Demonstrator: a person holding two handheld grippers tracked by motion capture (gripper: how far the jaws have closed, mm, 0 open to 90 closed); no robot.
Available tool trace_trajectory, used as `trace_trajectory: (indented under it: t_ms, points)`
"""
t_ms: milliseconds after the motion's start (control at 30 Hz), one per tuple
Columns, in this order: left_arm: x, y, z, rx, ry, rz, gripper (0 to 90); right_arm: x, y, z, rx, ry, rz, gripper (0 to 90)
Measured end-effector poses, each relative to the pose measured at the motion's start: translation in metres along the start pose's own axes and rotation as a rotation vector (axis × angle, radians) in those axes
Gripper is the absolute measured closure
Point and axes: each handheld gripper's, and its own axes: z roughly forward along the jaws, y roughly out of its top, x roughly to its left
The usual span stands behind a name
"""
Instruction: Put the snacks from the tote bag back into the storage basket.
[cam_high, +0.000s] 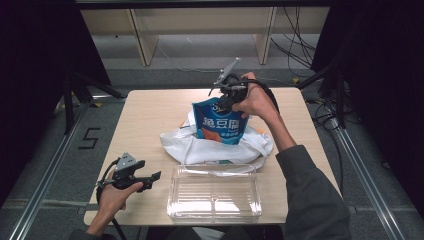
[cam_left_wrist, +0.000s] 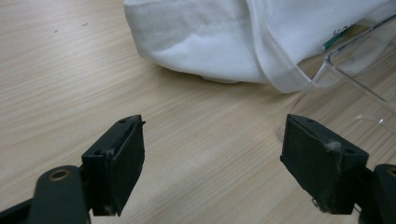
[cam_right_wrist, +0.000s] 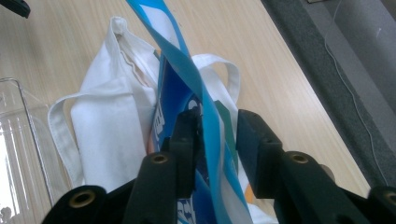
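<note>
Tray (cam_high: 215, 192), clear plastic, is seen at the near table (cam_high: 145, 120) edge. Left gripper (cam_high: 150, 179) is held beside it, jaws spread wide over bare wood. Beyond, a white bag (cam_high: 185, 145) lies mid-table; a blue pouch (cam_high: 220, 122) stands upright in it, its top edge enclosed by the right gripper (cam_right_wrist: 217, 140), whether pinched cannot be told.

Snack pouch (cam_high: 220, 122) on cloth bag (cam_high: 187, 145), clear tray (cam_high: 215, 192) in front

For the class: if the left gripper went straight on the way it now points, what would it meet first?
Probably the white cloth bag ahead of the open left gripper; bare table lies between. The clear plastic container sits just right of that line, so depth is uncertain.
</note>
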Motion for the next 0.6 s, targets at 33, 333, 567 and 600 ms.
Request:
trace_trajectory:
  t_ms: [33,333,567,600]
  points:
    - [-0.0004,0.0004,0.0001,-0.004,0.001,-0.007,20.8,0.0000,0.0000,0.0000,0.000,0.000,0.000,71.3]
    - [0.0008,-0.0007,-0.0005,-0.004,-0.001,-0.011,20.9,-0.0019,-0.0003,0.0031,0.008,0.014,0.002,83.1]
    - [0.0011,-0.0014,-0.0004,-0.003,0.005,-0.017,21.0,-0.0034,-0.0010,0.0026,0.000,0.020,-0.042,88.1]
    - [0.0012,-0.0009,-0.0005,-0.004,0.004,-0.016,21.0,-0.0036,-0.0012,0.0025,-0.002,0.020,-0.046,88.8]
